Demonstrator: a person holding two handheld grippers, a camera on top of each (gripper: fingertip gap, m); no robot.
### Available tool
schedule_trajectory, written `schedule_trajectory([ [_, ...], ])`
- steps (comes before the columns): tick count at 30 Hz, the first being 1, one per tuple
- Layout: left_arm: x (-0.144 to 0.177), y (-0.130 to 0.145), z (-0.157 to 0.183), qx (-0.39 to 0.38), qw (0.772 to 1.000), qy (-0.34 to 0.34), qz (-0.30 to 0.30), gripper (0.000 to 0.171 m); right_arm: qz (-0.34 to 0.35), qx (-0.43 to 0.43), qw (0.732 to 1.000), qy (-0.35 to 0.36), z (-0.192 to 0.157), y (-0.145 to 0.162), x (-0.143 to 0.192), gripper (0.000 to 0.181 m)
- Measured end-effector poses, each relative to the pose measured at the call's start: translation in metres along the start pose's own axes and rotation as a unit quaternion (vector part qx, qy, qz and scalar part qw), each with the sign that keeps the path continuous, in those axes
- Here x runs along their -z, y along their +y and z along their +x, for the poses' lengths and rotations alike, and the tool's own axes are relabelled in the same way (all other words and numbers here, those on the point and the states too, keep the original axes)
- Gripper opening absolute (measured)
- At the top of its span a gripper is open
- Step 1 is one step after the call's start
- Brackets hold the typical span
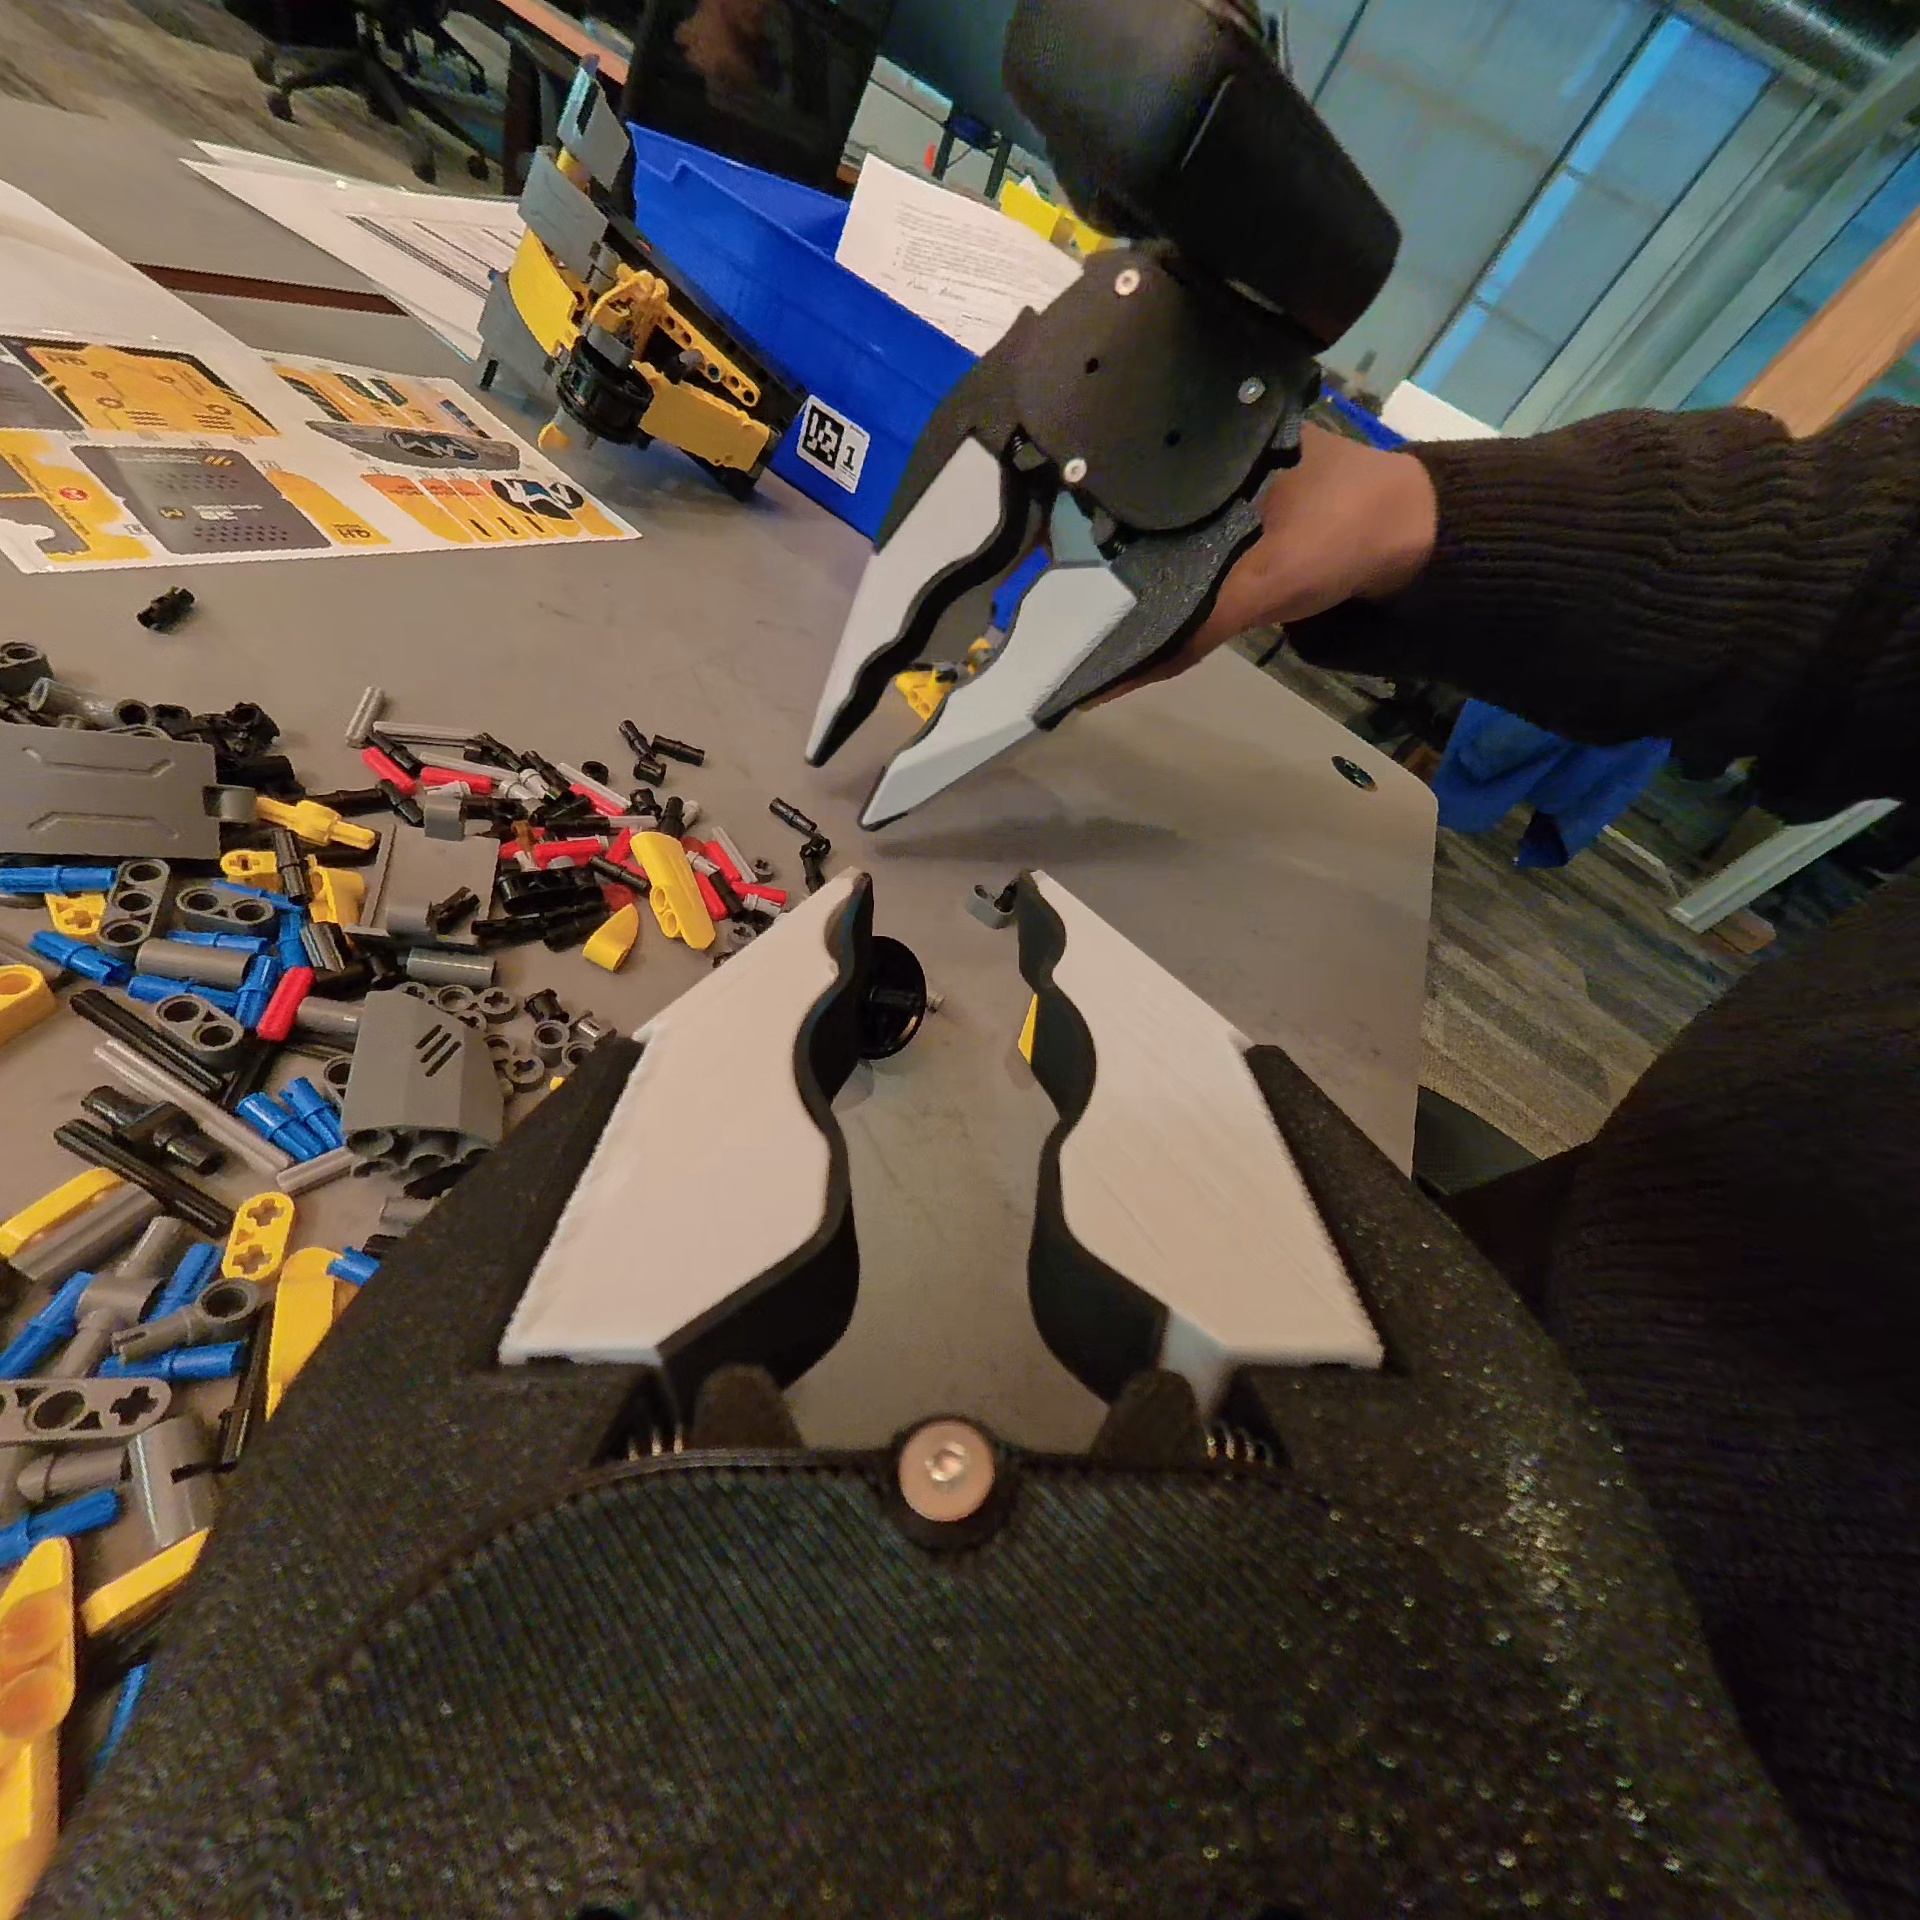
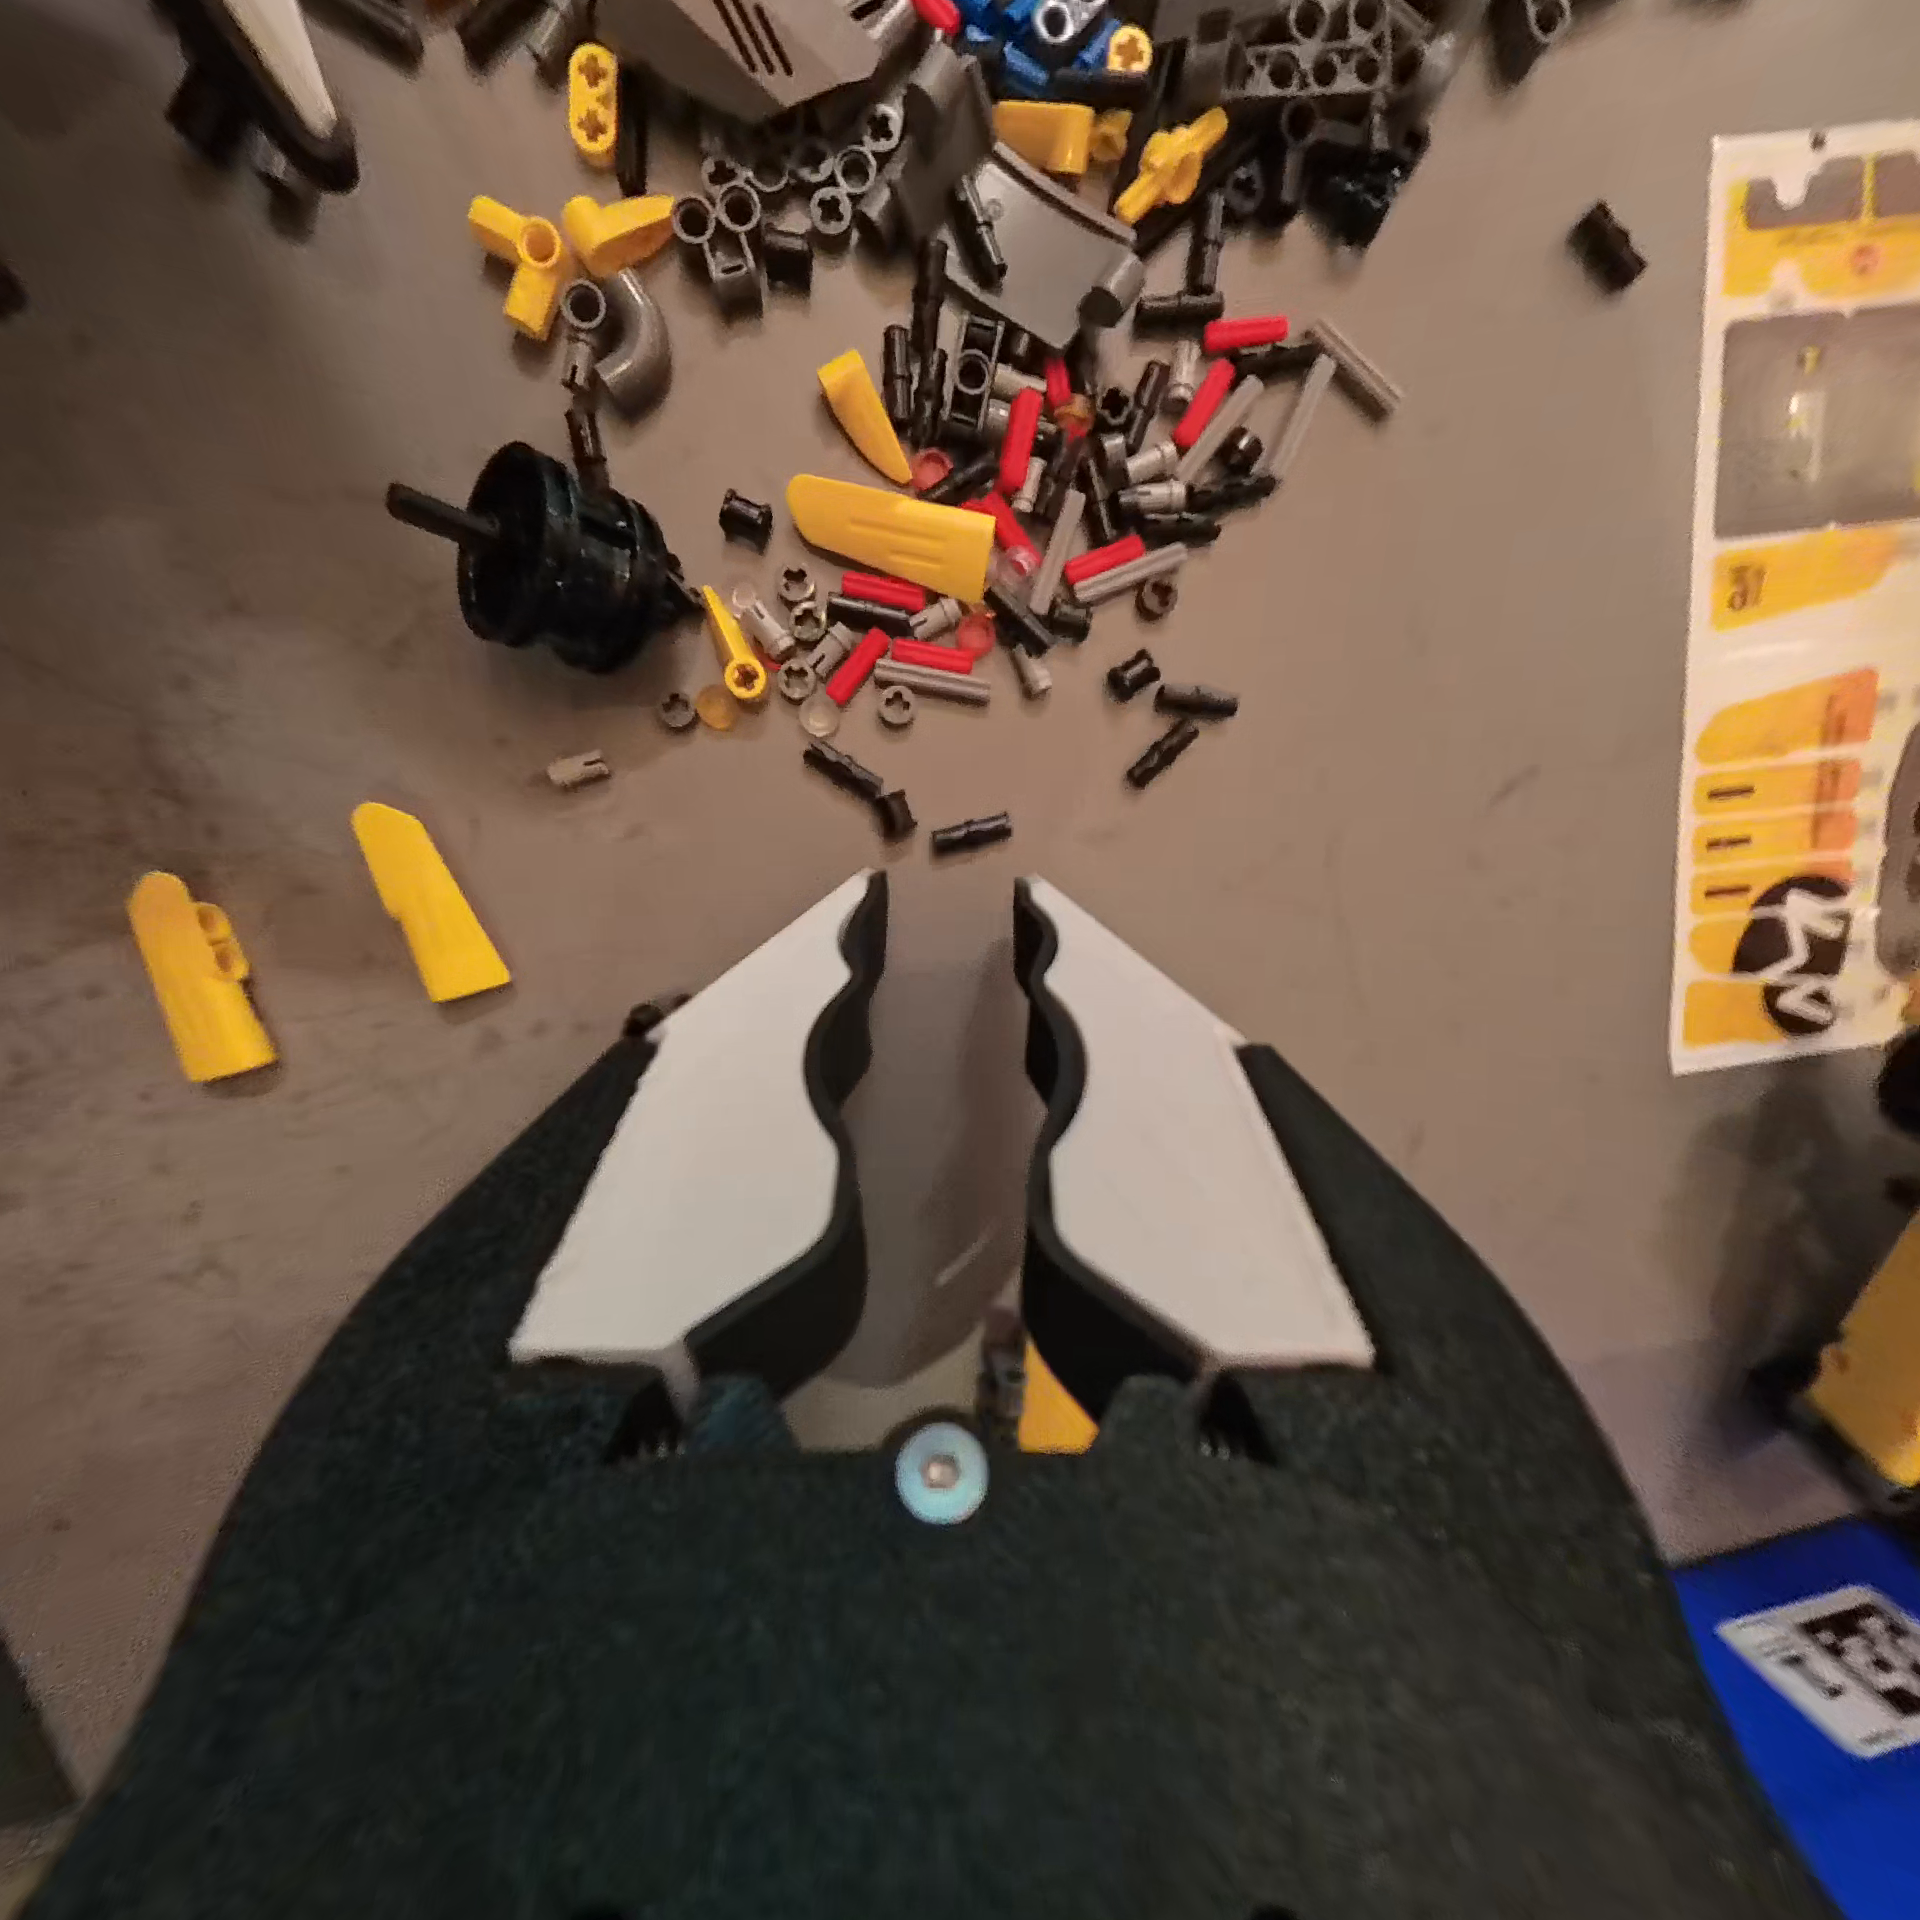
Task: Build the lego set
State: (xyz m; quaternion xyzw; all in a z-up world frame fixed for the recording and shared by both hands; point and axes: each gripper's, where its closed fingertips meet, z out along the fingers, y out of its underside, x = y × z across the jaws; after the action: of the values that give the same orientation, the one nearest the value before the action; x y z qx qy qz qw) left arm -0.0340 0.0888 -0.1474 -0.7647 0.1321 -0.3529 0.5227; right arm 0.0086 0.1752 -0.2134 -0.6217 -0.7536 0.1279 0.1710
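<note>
My left claw (image 1: 940, 883) hangs over the grey worktop (image 1: 1195, 831) with its fingers apart and nothing between them; a black wheel hub (image 1: 896, 992) lies just beside its left finger. My right claw (image 2: 948, 883) is likewise parted and empty (its tips sit just short of a small black pin (image 2: 971, 833)). I see the right claw (image 1: 844, 795) again in the left wrist view, tilted tips-down above the worktop. A loose pile of small building parts (image 2: 997, 499) lies ahead, and a sticker sheet (image 2: 1797, 582) lies near it.
</note>
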Motion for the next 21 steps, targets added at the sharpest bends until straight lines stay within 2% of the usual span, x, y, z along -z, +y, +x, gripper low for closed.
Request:
schedule_trajectory([
  [7, -0.001, 0.001, 0.001, -0.002, 1.0, 0.001, -0.003, 0.024, 0.006, 0.122, 0.992, -0.04, 0.003, -0.004, -0.013, 0.027],
  [13, -0.001, 0.001, 0.0, 0.001, 1.0, 0.003, -0.003, 0.024, 0.013, 0.14, 0.986, -0.094, -0.004, -0.004, -0.016, 0.016],
  [17, -0.001, 0.001, 0.001, 0.0, 1.0, 0.004, -0.004, 0.025, 0.013, 0.129, 0.988, -0.082, -0.006, -0.001, -0.013, 0.016],
  [21, 0.001, -0.002, 0.005, 0.004, 1.0, 0.022, 0.007, 0.028, 0.068, 0.152, 0.985, -0.037, -0.015, -0.02, 0.007, 0.016],
])
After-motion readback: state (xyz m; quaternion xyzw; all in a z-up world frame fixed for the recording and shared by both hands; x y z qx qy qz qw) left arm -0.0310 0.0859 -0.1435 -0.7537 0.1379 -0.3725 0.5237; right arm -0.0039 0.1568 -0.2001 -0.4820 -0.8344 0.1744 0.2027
